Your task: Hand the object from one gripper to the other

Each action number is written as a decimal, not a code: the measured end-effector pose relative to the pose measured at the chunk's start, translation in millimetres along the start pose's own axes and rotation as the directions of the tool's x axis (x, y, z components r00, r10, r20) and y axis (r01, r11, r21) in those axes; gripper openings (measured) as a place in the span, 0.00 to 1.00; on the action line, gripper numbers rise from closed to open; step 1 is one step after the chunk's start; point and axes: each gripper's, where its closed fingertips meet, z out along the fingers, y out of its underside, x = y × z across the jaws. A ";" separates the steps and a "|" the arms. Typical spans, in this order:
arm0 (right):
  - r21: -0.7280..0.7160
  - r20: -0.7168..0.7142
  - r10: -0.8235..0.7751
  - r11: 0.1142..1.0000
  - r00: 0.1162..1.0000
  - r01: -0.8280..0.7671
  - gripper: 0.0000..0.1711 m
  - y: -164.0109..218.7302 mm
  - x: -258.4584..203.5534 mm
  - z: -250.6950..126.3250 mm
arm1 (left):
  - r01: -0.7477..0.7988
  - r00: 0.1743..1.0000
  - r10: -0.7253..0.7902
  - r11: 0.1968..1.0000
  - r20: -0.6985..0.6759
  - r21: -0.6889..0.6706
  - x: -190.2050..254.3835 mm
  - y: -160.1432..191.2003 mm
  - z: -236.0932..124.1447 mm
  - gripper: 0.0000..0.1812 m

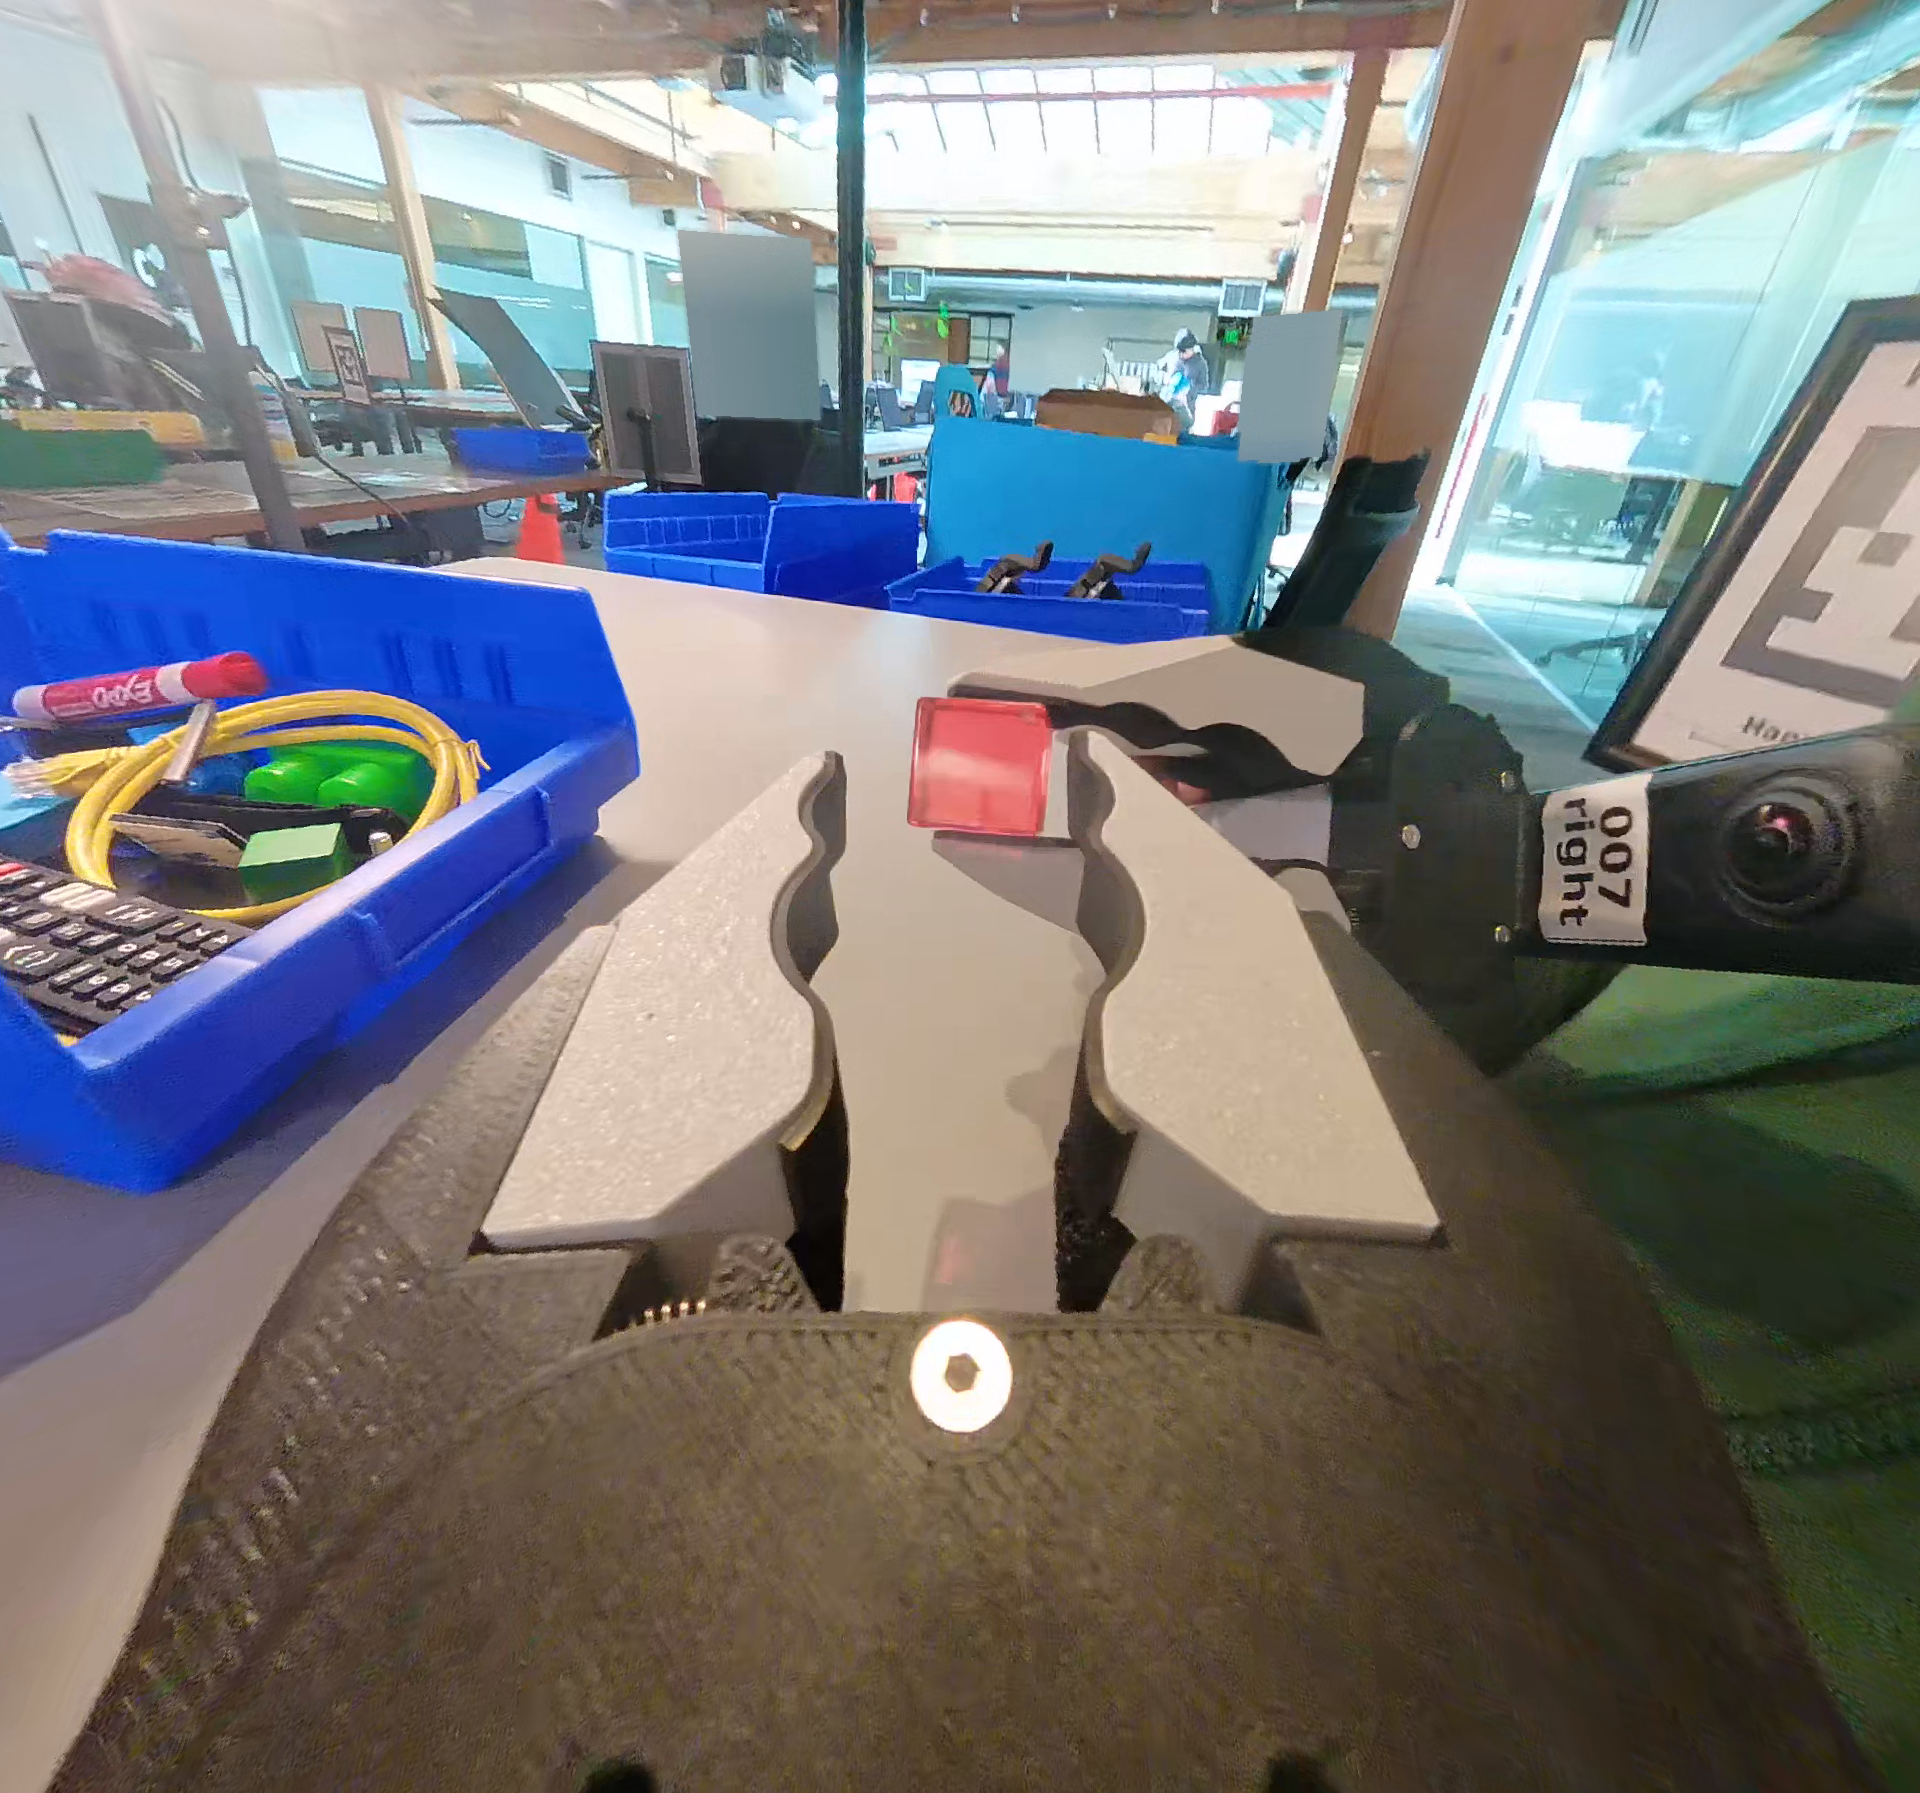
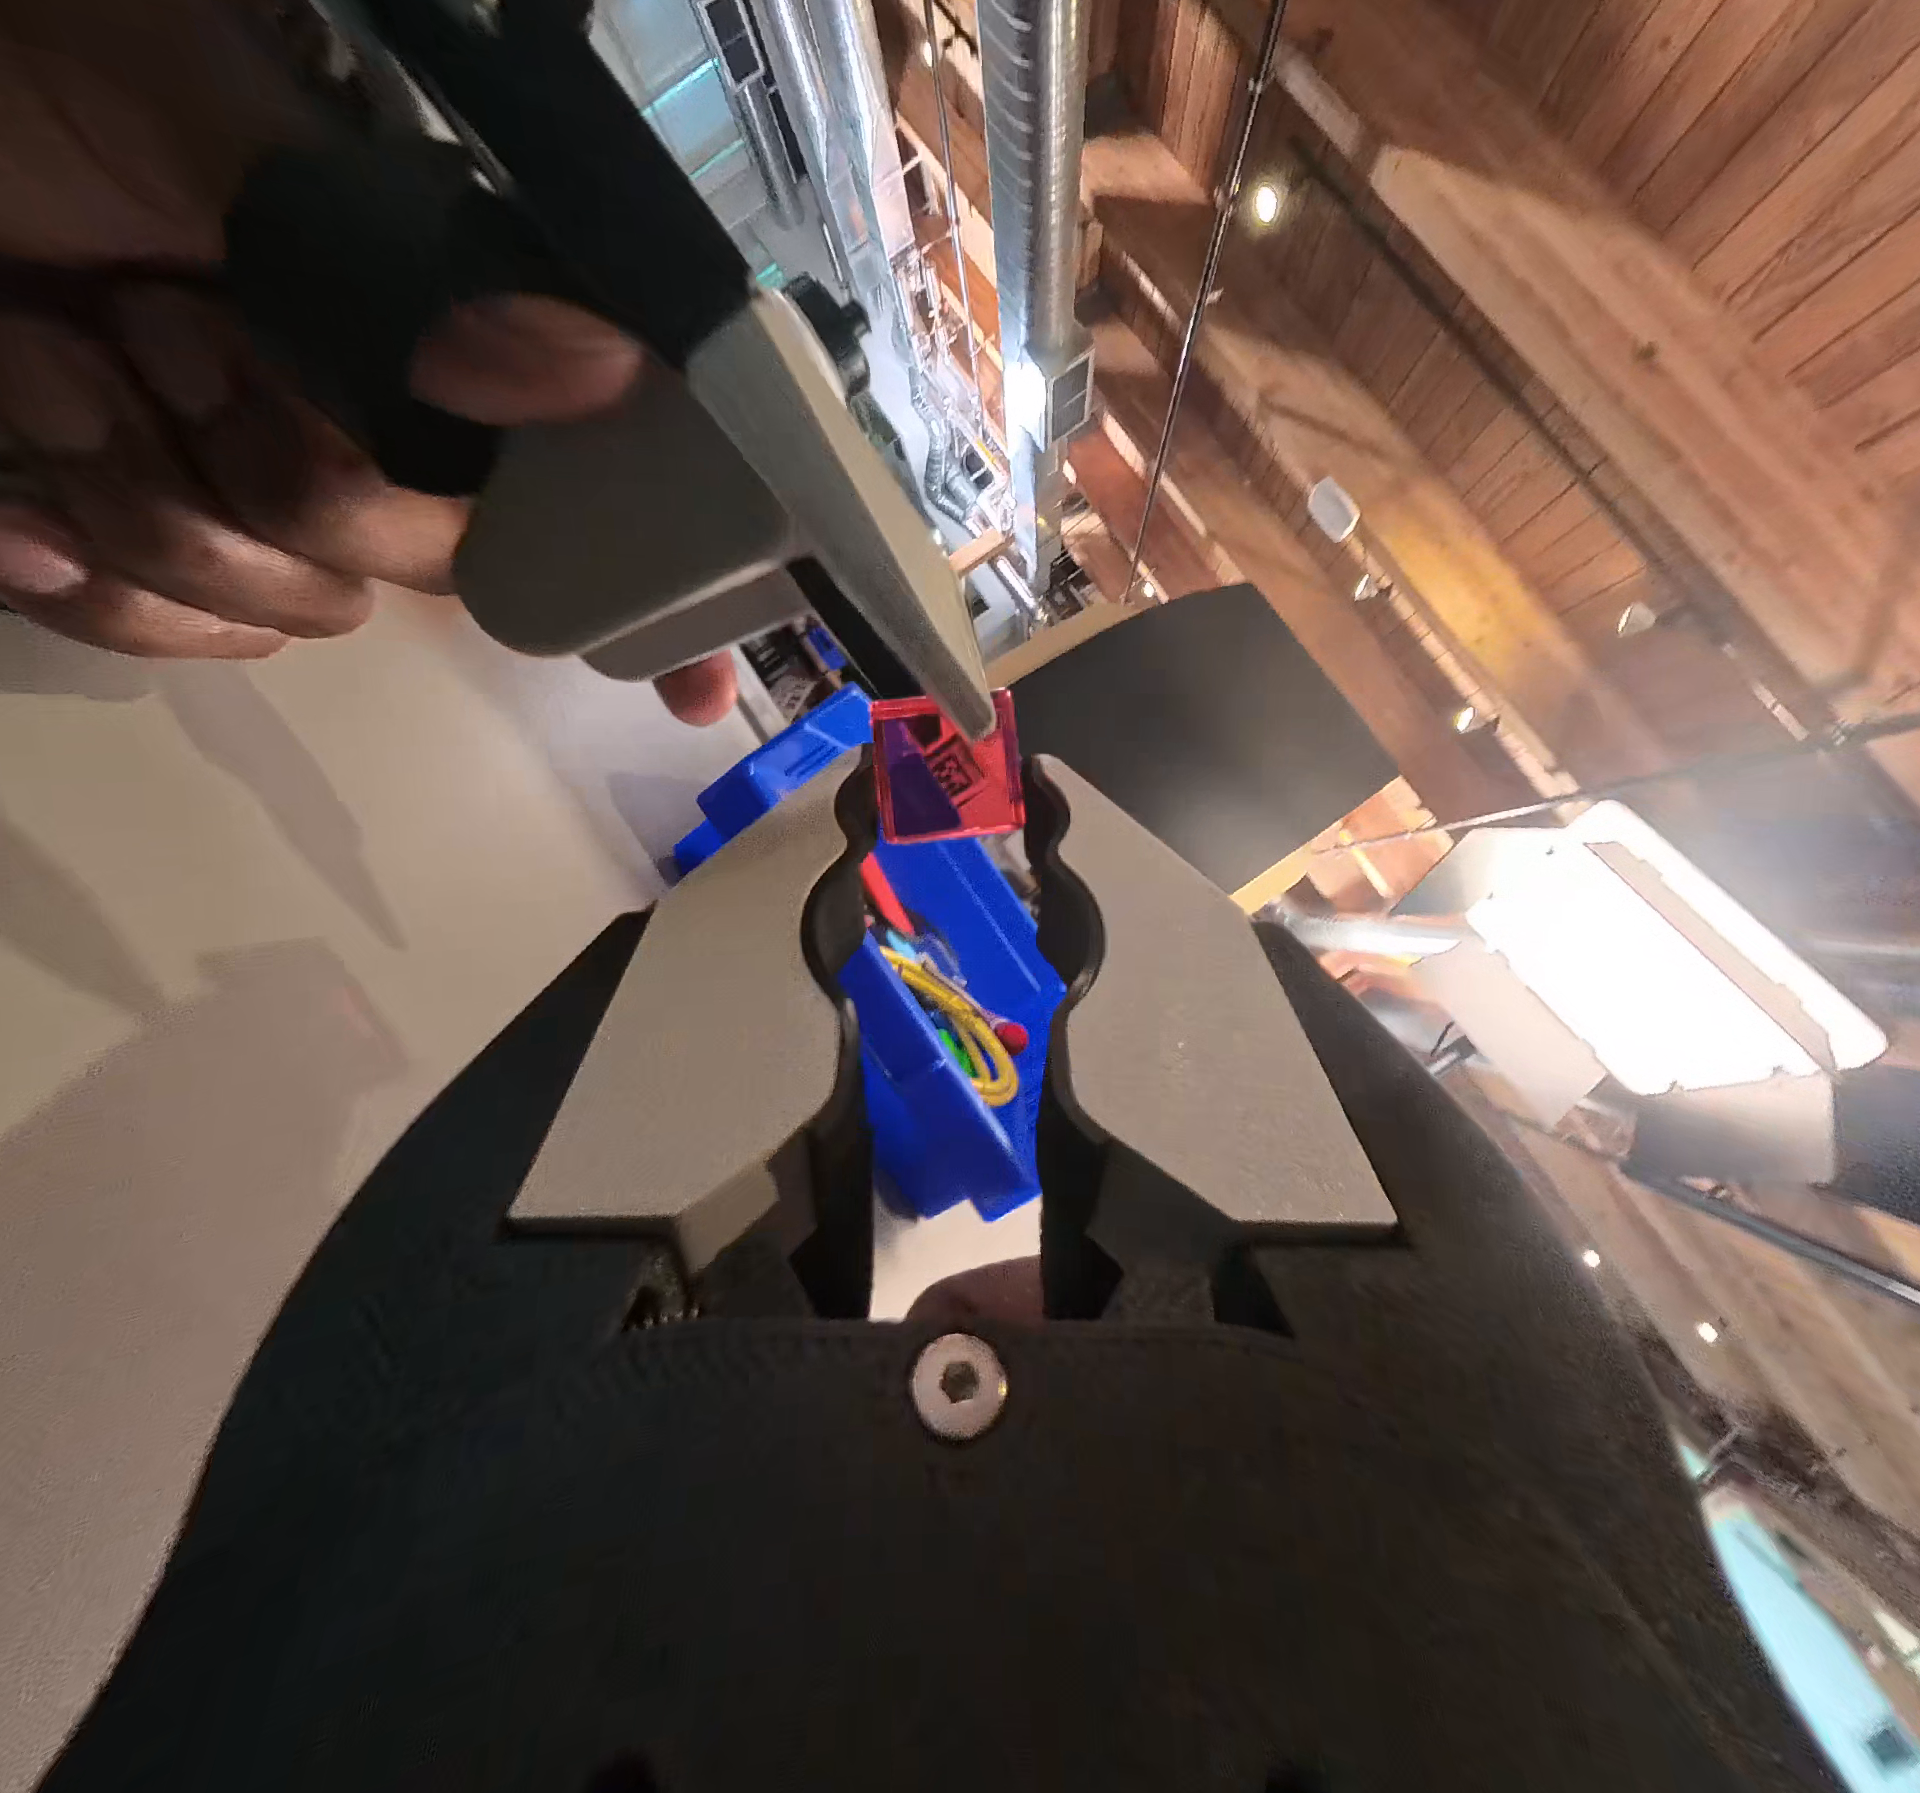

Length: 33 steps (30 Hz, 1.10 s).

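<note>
Grey table (image 1: 727, 704), blue bin (image 1: 343, 912) at left. Red translucent cube (image 1: 979, 764) held above table, clamped in right tool (image 1: 1013, 767); no long axis, flat face toward left tool (image 1: 956, 798), spread apart, one tip touching cube.

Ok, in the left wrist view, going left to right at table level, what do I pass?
Blue bin of odds and ends → red cube → right claw gripping the cube → framed marker card at the right edge.

Right tool (image 2: 948, 775) clamped, rolled sideways; left tool (image 1: 956, 772) spread apart, level.
</note>
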 end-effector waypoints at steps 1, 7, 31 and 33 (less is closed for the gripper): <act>0.008 -0.006 -0.018 1.000 1.000 0.018 0.16 -1.9 -0.5 -0.5 | -0.014 1.000 0.014 1.000 -0.006 -0.012 2.3 1.8 1.2 0.24; 0.033 -0.023 -0.018 0.999 1.000 0.019 0.17 -6.4 1.7 -2.5 | -0.113 0.994 0.113 0.992 0.008 -0.049 9.5 8.0 6.0 0.17; -0.042 0.404 0.769 0.557 0.496 -0.829 0.30 -6.7 19.9 -10.5 | -0.863 0.288 0.871 0.416 0.398 -0.286 -2.2 -11.5 4.1 0.16; -0.056 0.412 0.768 0.558 0.490 -0.828 0.30 -7.0 17.5 -10.3 | -0.884 0.212 0.899 0.343 0.383 -0.316 2.2 -9.0 7.6 0.16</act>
